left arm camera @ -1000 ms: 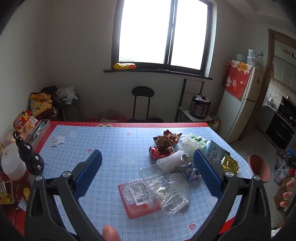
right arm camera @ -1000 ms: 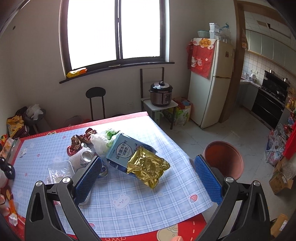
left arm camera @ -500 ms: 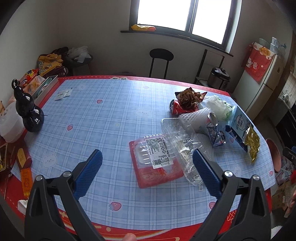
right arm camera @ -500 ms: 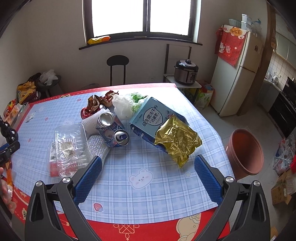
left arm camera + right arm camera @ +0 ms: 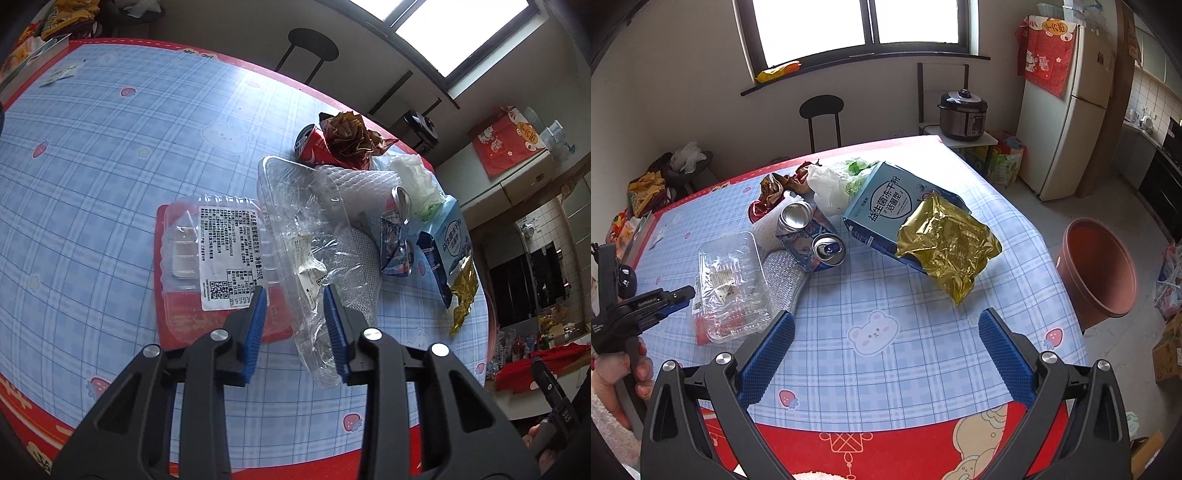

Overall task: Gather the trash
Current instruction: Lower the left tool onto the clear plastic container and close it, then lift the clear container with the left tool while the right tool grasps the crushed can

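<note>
The left tool (image 5: 293, 299) is narrowed around the near edge of a clear plastic box (image 5: 306, 254), which lies on the counter (image 5: 92, 155) just beside a red tray (image 5: 177, 314). The right tool (image 5: 886, 326) hangs wide apart, holding nothing, near the gold bag (image 5: 947, 242).

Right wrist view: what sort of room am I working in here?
Most likely a home kitchen-dining room: a white fridge stands in the corner, a rice cooker sits on a small stand, and the checked tablecloth covers a dining table.
</note>
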Motion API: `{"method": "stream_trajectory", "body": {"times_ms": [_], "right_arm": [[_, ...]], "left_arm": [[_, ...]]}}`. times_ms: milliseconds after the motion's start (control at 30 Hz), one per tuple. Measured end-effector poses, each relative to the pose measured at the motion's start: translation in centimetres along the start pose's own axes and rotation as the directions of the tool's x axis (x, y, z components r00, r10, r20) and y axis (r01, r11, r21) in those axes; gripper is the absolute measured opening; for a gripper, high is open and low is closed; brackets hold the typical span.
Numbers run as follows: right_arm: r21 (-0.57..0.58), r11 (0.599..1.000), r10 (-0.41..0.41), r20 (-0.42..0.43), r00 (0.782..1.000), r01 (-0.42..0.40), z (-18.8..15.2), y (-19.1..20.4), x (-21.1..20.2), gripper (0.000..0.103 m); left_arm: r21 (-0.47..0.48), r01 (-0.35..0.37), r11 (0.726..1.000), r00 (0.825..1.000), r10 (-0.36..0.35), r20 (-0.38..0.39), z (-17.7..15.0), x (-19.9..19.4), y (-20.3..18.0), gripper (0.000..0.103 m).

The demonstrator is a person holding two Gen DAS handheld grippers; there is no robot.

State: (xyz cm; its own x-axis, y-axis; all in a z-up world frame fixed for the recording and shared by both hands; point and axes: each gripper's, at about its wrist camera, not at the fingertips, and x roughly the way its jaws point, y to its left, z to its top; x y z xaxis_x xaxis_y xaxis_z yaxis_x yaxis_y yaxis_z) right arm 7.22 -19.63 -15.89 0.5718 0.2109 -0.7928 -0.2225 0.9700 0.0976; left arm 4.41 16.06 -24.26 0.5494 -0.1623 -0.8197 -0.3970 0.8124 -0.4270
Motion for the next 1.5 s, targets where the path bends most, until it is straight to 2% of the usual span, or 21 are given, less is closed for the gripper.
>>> {"method": "stream_trajectory", "body": {"times_ms": [267, 700, 867, 967, 1233, 1367, 1500], "right_arm": [[0.027, 1.000, -0.005, -0.019, 1.000, 0.005, -0.5, -1.1, 0.3, 0.098], [0.039, 0.999, -0.001, -0.022, 1.000, 0.002, -0.8, -1.5, 0.0, 0.098], [0.035, 0.999, 0.006, -0.035, 0.999, -0.005, -1.0, -1.4, 0.4, 0.098], [0.021, 1.000, 0.000, -0.031, 1.000, 0.001, -0.9, -1.5, 0.5, 0.098], [0.017, 1.000, -0.018, -0.057, 0.998, 0.019, -0.7, -2.3, 2.1, 0.098], [-0.026, 1.000, 0.007, -0.054, 0.999, -0.008, 0.0, -1.2, 2.9, 0.098], [-0.139, 0.988, 0.057, -0.029, 0.998, -0.061, 1.6, 1.3, 3.9, 0.098]], "left_arm": [[0.022, -0.056, 0.998, 0.998, 0.057, -0.030, 1.1, 3.2, -0.8, 0.032], [0.029, -0.072, 0.997, 0.996, 0.073, -0.050, 2.4, 4.8, -1.2, 0.032], [0.052, -0.079, 0.996, 0.995, 0.082, -0.061, 1.9, 4.6, -1.3, 0.019], [0.056, -0.048, 0.997, 0.998, 0.050, -0.042, 1.6, 3.6, -1.2, 0.014], [0.075, -0.002, 0.997, 0.999, -0.001, 0.037, 0.6, -1.1, -0.9, 0.013], [0.067, -0.048, 0.997, 0.995, 0.042, 0.089, 0.1, -3.7, 0.4, 0.013], [0.014, -0.113, 0.994, 0.982, 0.109, 0.156, 0.2, -5.8, 2.8, 0.014]]}}
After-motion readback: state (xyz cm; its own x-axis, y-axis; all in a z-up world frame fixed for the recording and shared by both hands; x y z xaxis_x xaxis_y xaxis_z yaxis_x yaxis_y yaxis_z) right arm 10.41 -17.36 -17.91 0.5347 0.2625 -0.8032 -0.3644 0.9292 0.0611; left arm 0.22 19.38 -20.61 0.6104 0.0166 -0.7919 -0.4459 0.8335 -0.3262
